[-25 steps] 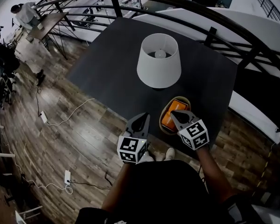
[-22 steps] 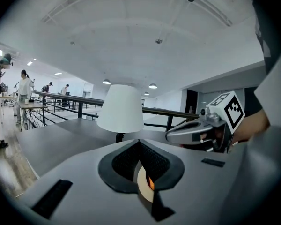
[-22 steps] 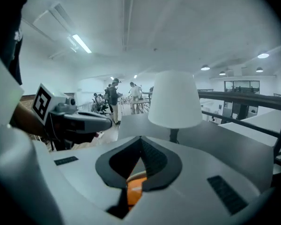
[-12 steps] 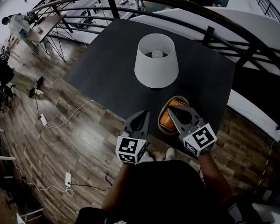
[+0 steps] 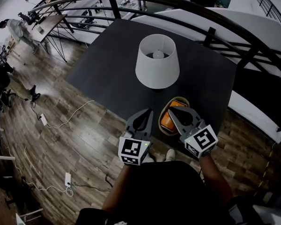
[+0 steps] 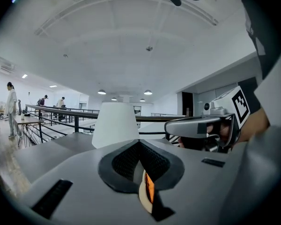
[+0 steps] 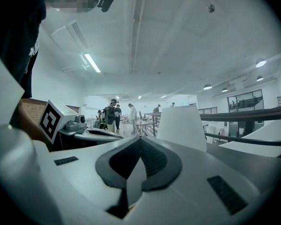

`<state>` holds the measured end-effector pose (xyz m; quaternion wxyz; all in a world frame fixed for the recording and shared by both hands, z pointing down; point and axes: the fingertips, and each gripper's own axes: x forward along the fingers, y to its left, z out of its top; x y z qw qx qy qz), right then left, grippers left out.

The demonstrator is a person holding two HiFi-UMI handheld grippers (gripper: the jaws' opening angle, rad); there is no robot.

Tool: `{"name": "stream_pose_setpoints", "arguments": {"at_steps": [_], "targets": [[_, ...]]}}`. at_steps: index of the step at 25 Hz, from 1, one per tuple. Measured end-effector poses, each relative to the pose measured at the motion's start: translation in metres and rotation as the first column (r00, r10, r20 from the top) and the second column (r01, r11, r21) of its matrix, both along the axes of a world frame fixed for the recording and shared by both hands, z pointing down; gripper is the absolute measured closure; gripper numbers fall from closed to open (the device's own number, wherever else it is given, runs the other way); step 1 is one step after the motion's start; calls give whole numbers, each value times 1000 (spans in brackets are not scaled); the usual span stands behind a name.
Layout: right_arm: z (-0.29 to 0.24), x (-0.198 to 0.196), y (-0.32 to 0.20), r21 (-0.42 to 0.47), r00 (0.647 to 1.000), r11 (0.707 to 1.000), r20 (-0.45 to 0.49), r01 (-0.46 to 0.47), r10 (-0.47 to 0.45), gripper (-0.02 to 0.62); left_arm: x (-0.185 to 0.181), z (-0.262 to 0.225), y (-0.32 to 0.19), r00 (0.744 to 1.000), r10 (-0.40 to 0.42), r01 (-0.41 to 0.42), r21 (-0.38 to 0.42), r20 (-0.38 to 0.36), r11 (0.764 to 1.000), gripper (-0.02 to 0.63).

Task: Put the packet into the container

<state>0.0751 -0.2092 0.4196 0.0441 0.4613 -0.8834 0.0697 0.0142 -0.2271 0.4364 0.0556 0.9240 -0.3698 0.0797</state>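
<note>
2 closed claws we see: the left gripper [image 6: 139, 143] and the right gripper [image 7: 140, 140] both have their jaws pressed together and grip nothing (each hovers at the near edge of the table). The right gripper is above the container [image 5: 175, 99], the left one just beside it. Inside the container lies the orange packet [image 5: 166, 119]. Behind it, on the dark table [image 5: 107, 69], stands 1 white lamp shade [image 5: 157, 62].

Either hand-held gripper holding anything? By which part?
Nothing held. The left hand-held gripper and right hand-held gripper are shut, empty; the orange packet lies in the oval beige container.
</note>
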Motion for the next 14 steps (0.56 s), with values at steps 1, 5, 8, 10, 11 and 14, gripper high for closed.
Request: {"name": "stream_pose_setpoints", "arguments": {"at_steps": [1, 5, 8, 10, 11, 14], "targets": [[-1, 0, 0, 0, 1000, 1000, 4, 1, -1, 591, 0, 0, 0, 1000, -1, 1, 0, 1, 1000, 598], [-1, -1, 0, 13, 999, 999, -23, 39, -39, 591, 2, 0, 0, 1000, -6, 6, -3, 0, 1000, 598], [2, -1, 1, 11, 999, 999, -33, 39, -38, 591, 4, -1, 0, 1000, 1, -1, -2, -2, 1000, 598], [4, -3, 1, 3, 999, 999, -30, 37, -37, 591, 3, -1, 0, 1000, 0, 0, -2, -2, 1000, 598], [5, -4, 1, -1, 999, 999, -30, 38, -38, 591, 2, -1, 0, 1000, -3, 3, -4, -2, 1000, 598], [7, -7, 2, -5, 998, 999, -32, 49, -49, 591, 0, 1, 0, 1000, -11, 11, -8, 0, 1000, 598]]}}
